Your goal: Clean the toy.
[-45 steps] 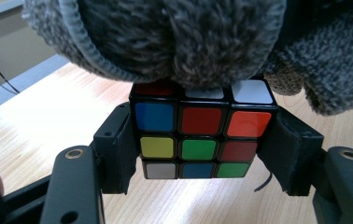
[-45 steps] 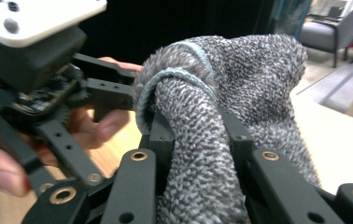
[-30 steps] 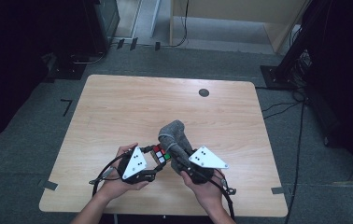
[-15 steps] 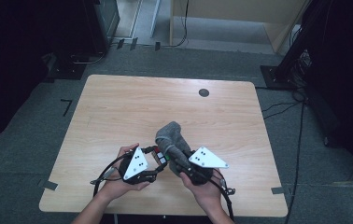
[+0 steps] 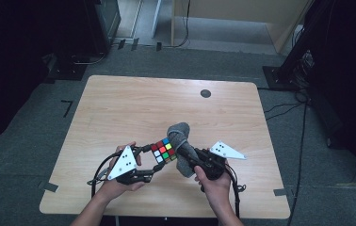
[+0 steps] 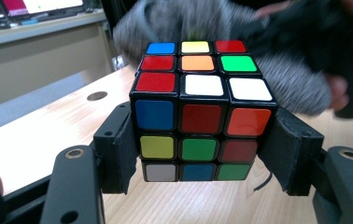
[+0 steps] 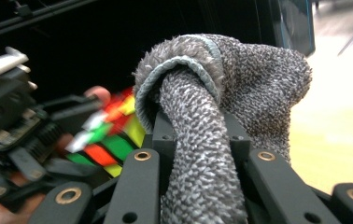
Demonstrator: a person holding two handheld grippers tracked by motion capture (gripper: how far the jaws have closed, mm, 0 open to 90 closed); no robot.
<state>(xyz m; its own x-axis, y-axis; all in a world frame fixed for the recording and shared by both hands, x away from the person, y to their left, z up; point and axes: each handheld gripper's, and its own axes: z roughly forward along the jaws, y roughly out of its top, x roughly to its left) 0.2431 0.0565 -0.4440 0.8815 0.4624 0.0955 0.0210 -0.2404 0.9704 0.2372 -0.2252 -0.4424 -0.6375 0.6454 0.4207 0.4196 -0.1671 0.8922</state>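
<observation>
A colourful puzzle cube (image 5: 163, 150) (image 6: 198, 109) is held above the wooden table (image 5: 133, 108), with my left gripper (image 5: 159, 157) (image 6: 198, 154) shut on its two sides. A bunched grey cloth (image 5: 181, 141) (image 7: 212, 121) is clamped in my right gripper (image 5: 189, 153) (image 7: 198, 135), which is shut on it. The cloth sits just right of the cube and behind it in the left gripper view (image 6: 286, 79). In the right gripper view the cube (image 7: 107, 135) appears blurred at the left, beside the cloth.
A small dark round hole (image 5: 206, 93) lies at the table's far right part. Grey carpet surrounds the table, with cables (image 5: 303, 141) on the floor at the right and dark equipment stands at the back.
My right gripper has shifted to the right with the cloth, which now stands beside the cube instead of over it. The cube's top face has come into sight. My left gripper stayed put.
</observation>
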